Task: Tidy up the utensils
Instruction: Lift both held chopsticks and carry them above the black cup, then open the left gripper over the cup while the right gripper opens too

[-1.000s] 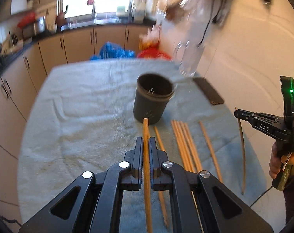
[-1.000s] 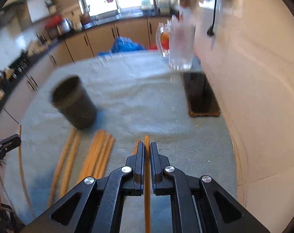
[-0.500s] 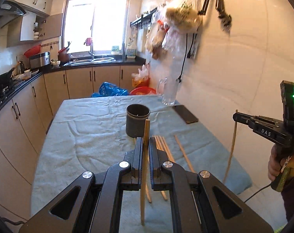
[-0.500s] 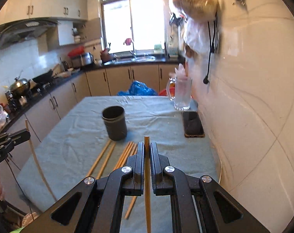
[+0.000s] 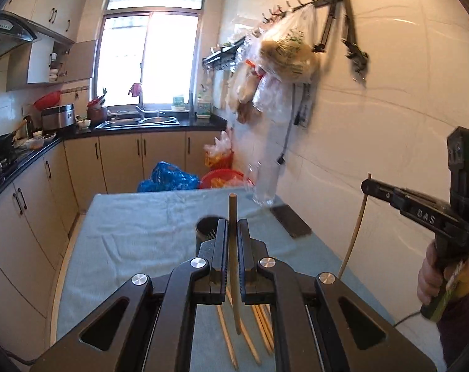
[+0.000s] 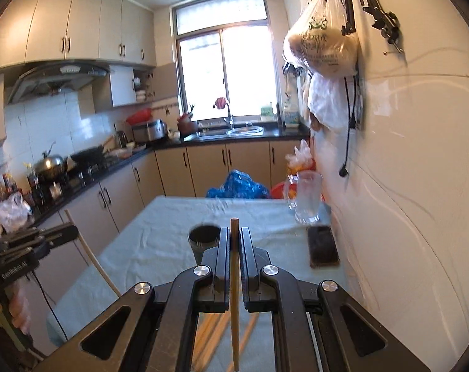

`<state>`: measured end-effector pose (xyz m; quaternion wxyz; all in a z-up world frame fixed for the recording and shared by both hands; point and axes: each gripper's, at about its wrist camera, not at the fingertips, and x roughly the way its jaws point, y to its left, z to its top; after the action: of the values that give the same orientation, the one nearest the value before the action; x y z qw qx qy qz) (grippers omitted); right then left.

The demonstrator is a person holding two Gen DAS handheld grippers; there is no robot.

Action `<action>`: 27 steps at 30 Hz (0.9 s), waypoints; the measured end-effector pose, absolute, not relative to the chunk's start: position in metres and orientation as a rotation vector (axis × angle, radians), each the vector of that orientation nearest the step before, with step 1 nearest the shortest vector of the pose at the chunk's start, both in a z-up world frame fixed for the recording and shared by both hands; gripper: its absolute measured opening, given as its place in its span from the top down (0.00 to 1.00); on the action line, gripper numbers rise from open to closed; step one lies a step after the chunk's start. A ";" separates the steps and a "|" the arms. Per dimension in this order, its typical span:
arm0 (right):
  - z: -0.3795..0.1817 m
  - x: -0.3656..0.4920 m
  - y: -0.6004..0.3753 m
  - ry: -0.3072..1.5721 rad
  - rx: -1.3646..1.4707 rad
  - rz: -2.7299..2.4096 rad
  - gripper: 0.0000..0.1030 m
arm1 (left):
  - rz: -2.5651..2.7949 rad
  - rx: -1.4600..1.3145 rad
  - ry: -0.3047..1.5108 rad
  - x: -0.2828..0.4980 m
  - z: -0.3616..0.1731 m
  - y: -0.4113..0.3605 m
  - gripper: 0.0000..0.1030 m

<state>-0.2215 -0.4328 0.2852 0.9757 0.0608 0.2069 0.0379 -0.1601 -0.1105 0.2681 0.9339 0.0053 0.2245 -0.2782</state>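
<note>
Both grippers are up off the table, each carrying a chopstick! The left gripper [image 5: 231,248] pinches one chopstick [image 5: 233,217]; the right gripper [image 6: 234,248] pinches another [image 6: 234,294]. The dark cup [image 6: 202,238] sits at 11 o'clock of the right fingers, looking nearly empty. Loose chopsticks [image 5: 262,325] lie at 6 o'clock on the table, so most of the work remains.

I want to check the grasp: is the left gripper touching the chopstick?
Touching. The left wrist view shows the left gripper shut on the chopstick, with both fingers pressed against its sides.

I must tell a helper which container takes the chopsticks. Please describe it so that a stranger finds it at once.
Look at the long table under the pale blue cloth. Near its middle stands a dark round cup, upright and open at the top. The glass mug by the wall is clear with a handle, and the black phone lies flat.
</note>
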 end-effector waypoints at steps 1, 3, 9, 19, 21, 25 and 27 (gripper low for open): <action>0.288 -0.210 -0.432 0.412 0.140 0.085 0.94 | -0.566 0.003 0.461 -0.150 0.270 -0.114 0.95; 0.291 -0.183 -0.431 0.412 0.176 0.098 0.94 | -0.551 -0.014 0.470 -0.124 0.275 -0.123 0.95; 0.306 -0.112 -0.424 0.372 0.271 0.141 0.94 | -0.534 -0.082 0.462 -0.059 0.297 -0.136 0.95; 0.308 -0.033 -0.407 0.266 0.230 0.054 0.94 | -0.496 -0.104 0.443 0.021 0.295 -0.158 0.95; 0.291 -0.015 -0.406 0.305 0.236 0.040 0.94 | -0.492 -0.094 0.483 0.035 0.280 -0.164 0.95; 0.254 0.015 -0.412 0.420 0.250 0.031 0.94 | -0.487 -0.079 0.560 0.052 0.254 -0.170 0.95; 0.235 0.025 -0.418 0.475 0.267 0.021 0.94 | -0.483 -0.069 0.593 0.059 0.243 -0.171 0.95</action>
<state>0.0254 -0.4180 0.2352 0.9631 0.1320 0.2344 0.0103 0.0586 -0.1707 0.2431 0.9272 -0.0338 0.2891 -0.2356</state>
